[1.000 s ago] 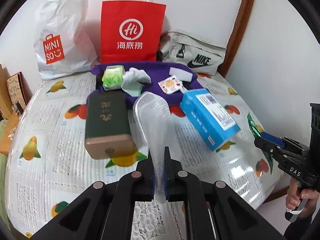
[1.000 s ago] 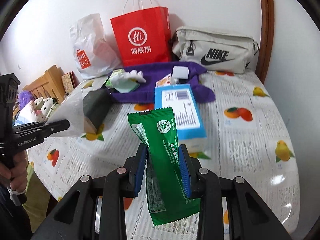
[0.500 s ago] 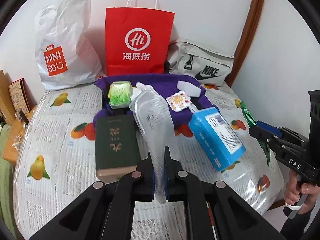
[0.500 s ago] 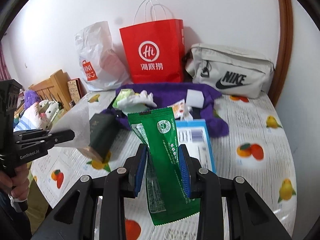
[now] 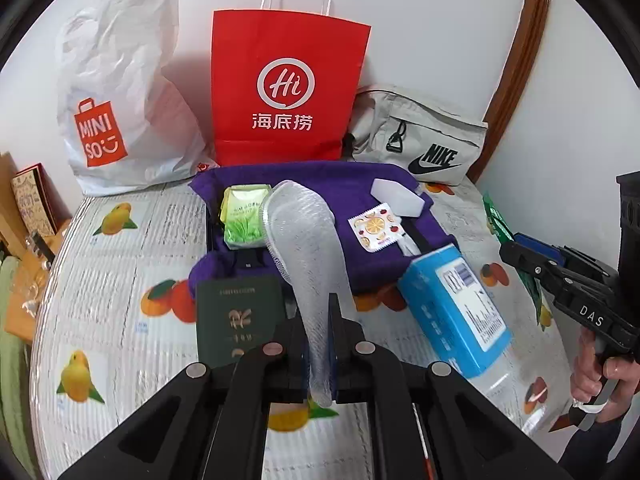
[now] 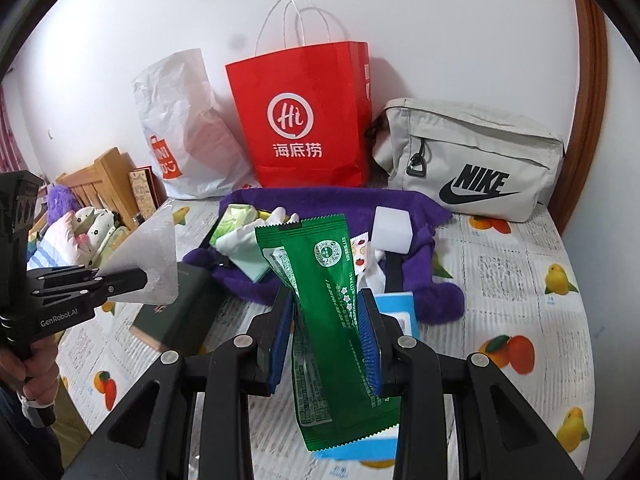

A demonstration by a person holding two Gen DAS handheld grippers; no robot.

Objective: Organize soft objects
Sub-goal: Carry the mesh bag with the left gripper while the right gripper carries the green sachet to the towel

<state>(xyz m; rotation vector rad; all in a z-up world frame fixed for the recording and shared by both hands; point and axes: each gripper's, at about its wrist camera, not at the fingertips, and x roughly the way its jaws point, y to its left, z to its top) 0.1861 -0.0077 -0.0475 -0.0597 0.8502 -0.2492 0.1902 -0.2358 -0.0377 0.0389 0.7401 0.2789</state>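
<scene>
My left gripper (image 5: 319, 320) is shut on a clear bubble-wrap insole (image 5: 302, 240), held upright above the table; it also shows in the right wrist view (image 6: 150, 264). My right gripper (image 6: 326, 320) is shut on a green snack packet (image 6: 326, 312), also seen at the right edge of the left wrist view (image 5: 496, 220). Ahead lies a purple towel (image 5: 332, 188) carrying a green tissue pack (image 5: 242, 222), a fruit-print sachet (image 5: 374, 232) and a white sponge block (image 5: 396, 196). A white glove (image 6: 248, 236) lies on it too.
A dark green box (image 5: 234, 320) and a blue box (image 5: 456, 316) lie on the fruit-print tablecloth (image 5: 120, 280). At the back wall stand a white Miniso bag (image 5: 116, 92), a red paper bag (image 5: 286, 92) and a grey Nike bag (image 5: 424, 140). A wooden bed frame (image 6: 104, 184) is left.
Both grippers have risen and moved forward toward the purple towel, each still holding its item. The boxes now sit lower and nearer in view.
</scene>
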